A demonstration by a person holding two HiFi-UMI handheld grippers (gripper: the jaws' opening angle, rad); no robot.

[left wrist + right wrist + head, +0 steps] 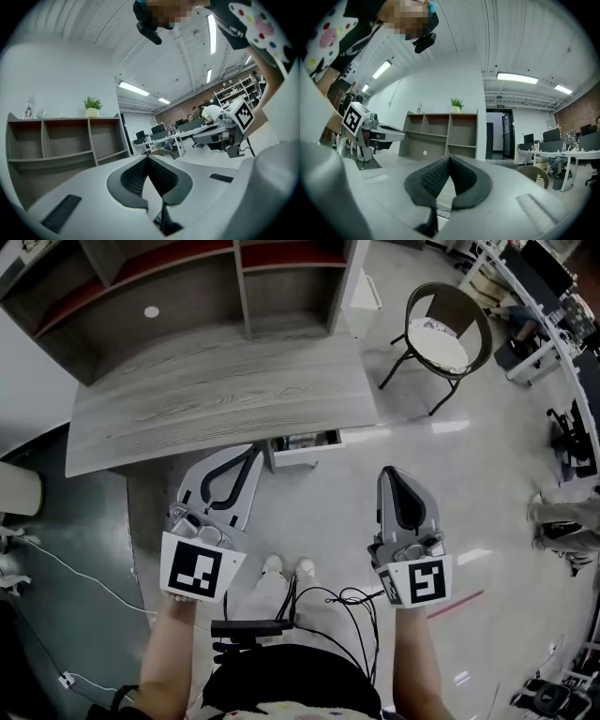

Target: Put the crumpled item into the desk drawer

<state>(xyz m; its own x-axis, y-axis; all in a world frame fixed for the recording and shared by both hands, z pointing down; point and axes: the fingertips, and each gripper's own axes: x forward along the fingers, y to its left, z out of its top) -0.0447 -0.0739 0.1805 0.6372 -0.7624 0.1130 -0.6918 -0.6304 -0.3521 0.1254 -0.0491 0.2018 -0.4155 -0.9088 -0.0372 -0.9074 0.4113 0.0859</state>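
In the head view the white desk drawer (302, 450) stands partly pulled out under the front edge of the grey wooden desk (220, 395). Something dark lies inside it, and I cannot make out a crumpled item. My left gripper (251, 456) hangs just left of the drawer, jaws shut with nothing between them. My right gripper (393, 474) is held over the floor to the drawer's right, also shut and empty. The left gripper view shows its pads (148, 159) pressed together; the right gripper view shows the same (450, 159).
An open shelf unit (187, 277) stands at the back of the desk. A round-seated chair (448, 334) is on the floor to the right. My shoes (287, 568) and black cables (328, 606) are below the drawer. Other desks line the far right.
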